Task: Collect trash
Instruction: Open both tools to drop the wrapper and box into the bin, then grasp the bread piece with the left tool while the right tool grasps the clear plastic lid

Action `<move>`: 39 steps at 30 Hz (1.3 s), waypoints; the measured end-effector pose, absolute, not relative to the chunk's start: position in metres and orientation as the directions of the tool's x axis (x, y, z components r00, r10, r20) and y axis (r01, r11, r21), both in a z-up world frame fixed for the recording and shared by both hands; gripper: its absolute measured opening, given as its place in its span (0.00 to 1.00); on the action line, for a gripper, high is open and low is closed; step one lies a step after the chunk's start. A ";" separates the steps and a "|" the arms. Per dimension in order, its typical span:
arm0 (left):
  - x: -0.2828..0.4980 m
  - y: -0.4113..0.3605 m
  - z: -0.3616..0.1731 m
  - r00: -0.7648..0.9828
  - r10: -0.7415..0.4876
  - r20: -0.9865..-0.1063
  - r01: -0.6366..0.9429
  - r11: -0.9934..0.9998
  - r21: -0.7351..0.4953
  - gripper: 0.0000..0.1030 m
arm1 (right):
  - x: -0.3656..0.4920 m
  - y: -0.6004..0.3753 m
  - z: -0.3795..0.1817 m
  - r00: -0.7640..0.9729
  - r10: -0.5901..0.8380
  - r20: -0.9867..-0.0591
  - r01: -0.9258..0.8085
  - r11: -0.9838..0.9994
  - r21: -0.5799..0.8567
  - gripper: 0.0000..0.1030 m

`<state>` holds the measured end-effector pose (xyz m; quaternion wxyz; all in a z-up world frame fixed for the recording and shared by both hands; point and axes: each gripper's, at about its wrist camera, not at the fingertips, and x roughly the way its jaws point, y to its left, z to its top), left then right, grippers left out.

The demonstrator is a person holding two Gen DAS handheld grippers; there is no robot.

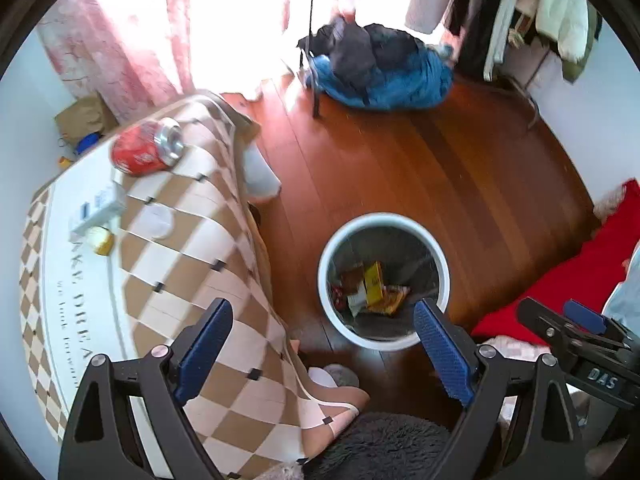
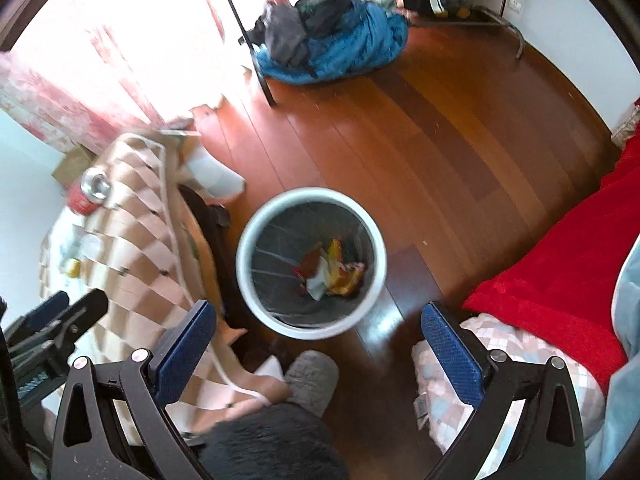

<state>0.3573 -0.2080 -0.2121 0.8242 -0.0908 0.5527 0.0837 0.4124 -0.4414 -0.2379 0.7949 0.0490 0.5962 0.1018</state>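
Wastebasket (image 1: 383, 280) on a wooden floor is the landmark: round, white-rimmed, dark inside, with several crumpled wrappers (image 1: 370, 288) already lying at its bottom. Both hand-held grippers hang above it, tilted down toward its mouth. Left gripper (image 1: 323, 352) has its blue-padded jaws spread wide with nothing between them; right gripper (image 2: 320, 354) is likewise spread and empty, probably because neither is carrying anything at this moment. To the left of the wastebasket stands a low table under a brown-and-cream checked cloth (image 1: 192, 248). On that cloth, well apart from the wastebasket, a red drink can (image 1: 146, 148) lies on its side, its silver end showing; it looks like trash not yet collected. Nearer the wastebasket on the same cloth sit a small white box (image 1: 98, 208), a yellowish small item (image 1: 100, 240) and a white round lid (image 1: 154, 222); whether these count as trash is unclear.
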 end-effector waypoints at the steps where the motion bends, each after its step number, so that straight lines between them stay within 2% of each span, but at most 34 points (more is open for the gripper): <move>1: 0.355 -0.203 -0.207 0.388 0.035 -0.921 -0.244 0.968 -0.066 0.90 | 0.411 -0.437 -0.229 0.280 0.234 -0.931 -0.110 0.971 0.211 1.00; 5: 0.345 -0.159 -0.182 0.444 0.049 -0.894 -0.295 0.951 -0.094 0.90 | 0.411 -0.397 -0.194 0.293 0.293 -0.910 -0.180 0.952 0.248 1.00; 9: 0.330 -0.094 -0.182 0.438 0.148 -0.887 -0.388 0.921 -0.038 0.90 | 0.414 -0.331 -0.187 0.259 0.340 -0.904 -0.274 0.923 0.269 1.00; 13: 0.306 -0.005 -0.216 0.338 0.249 -0.908 -0.535 0.844 0.033 0.90 | 0.416 -0.243 -0.208 0.202 0.376 -0.904 -0.369 0.885 0.285 1.00; 19: 0.272 0.087 -0.280 0.192 0.295 -0.936 -0.672 0.735 0.094 0.90 | 0.427 -0.109 -0.269 0.116 0.369 -0.922 -0.484 0.832 0.272 0.99; 21: 0.265 0.104 -0.299 0.172 0.279 -0.945 -0.687 0.721 0.088 0.90 | 0.430 -0.081 -0.286 0.110 0.354 -0.929 -0.508 0.823 0.254 0.91; 25: 0.262 0.115 -0.324 0.163 0.254 -0.953 -0.669 0.739 0.083 0.90 | 0.437 -0.043 -0.316 0.121 0.325 -0.938 -0.536 0.816 0.214 0.85; 28: 0.269 0.109 -0.332 0.193 0.230 -0.954 -0.620 0.782 0.063 0.89 | 0.441 -0.027 -0.330 0.129 0.322 -0.938 -0.545 0.813 0.204 0.67; 30: 0.277 0.102 -0.333 0.213 0.214 -0.953 -0.590 0.806 0.049 0.89 | 0.443 -0.024 -0.335 0.134 0.324 -0.936 -0.546 0.813 0.203 0.45; 35: 0.302 0.085 -0.330 0.275 0.169 -0.946 -0.541 0.841 -0.007 0.89 | 0.440 -0.032 -0.335 0.161 0.336 -0.928 -0.554 0.809 0.197 0.43; 38: 0.315 0.072 -0.327 0.316 0.211 -0.925 -0.500 0.866 0.027 0.89 | 0.441 -0.041 -0.331 0.174 0.328 -0.929 -0.552 0.813 0.184 0.43; 39: 0.317 0.066 -0.325 0.332 0.222 -0.917 -0.480 0.876 0.038 0.83 | 0.442 -0.044 -0.330 0.173 0.325 -0.930 -0.550 0.815 0.183 0.43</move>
